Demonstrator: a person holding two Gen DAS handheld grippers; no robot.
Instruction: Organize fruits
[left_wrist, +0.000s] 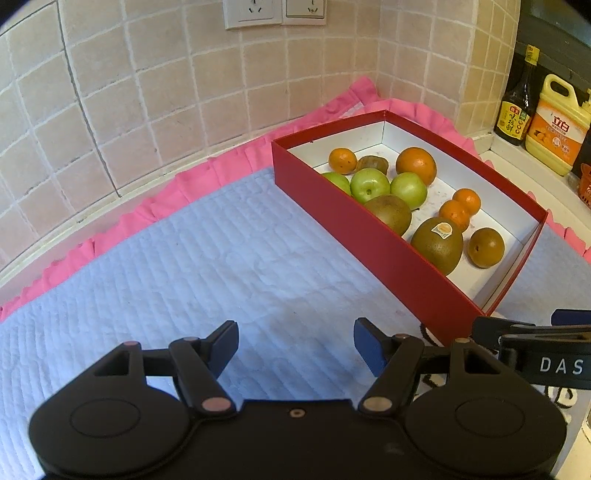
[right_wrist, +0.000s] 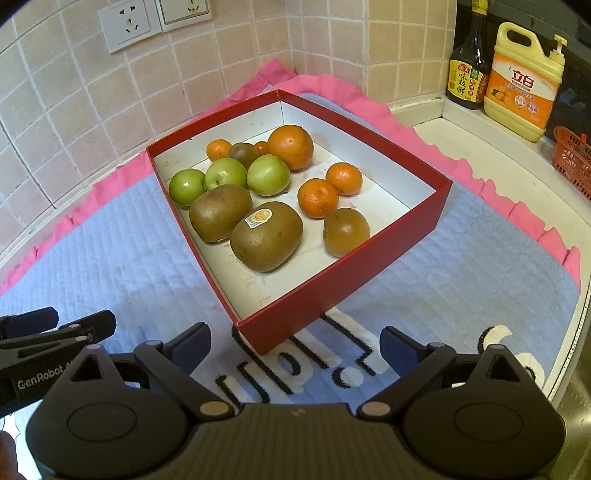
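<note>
A red box (right_wrist: 388, 254) with a white inside sits on the blue quilted mat (right_wrist: 110, 266); it also shows in the left wrist view (left_wrist: 369, 254). It holds several fruits: green apples (right_wrist: 267, 174), brown kiwis (right_wrist: 266, 236), a big orange (right_wrist: 290, 146) and small tangerines (right_wrist: 317, 197). The stickered kiwi (left_wrist: 437, 245) shows in the left wrist view too. My left gripper (left_wrist: 294, 345) is open and empty over the mat, left of the box. My right gripper (right_wrist: 295, 347) is open and empty just before the box's near corner.
A tiled wall with sockets (right_wrist: 125, 24) stands behind. A dark sauce bottle (right_wrist: 467, 74), a yellow detergent jug (right_wrist: 522, 85) and a red basket (right_wrist: 574, 162) stand on the right ledge. The mat has a pink frill (left_wrist: 155, 206).
</note>
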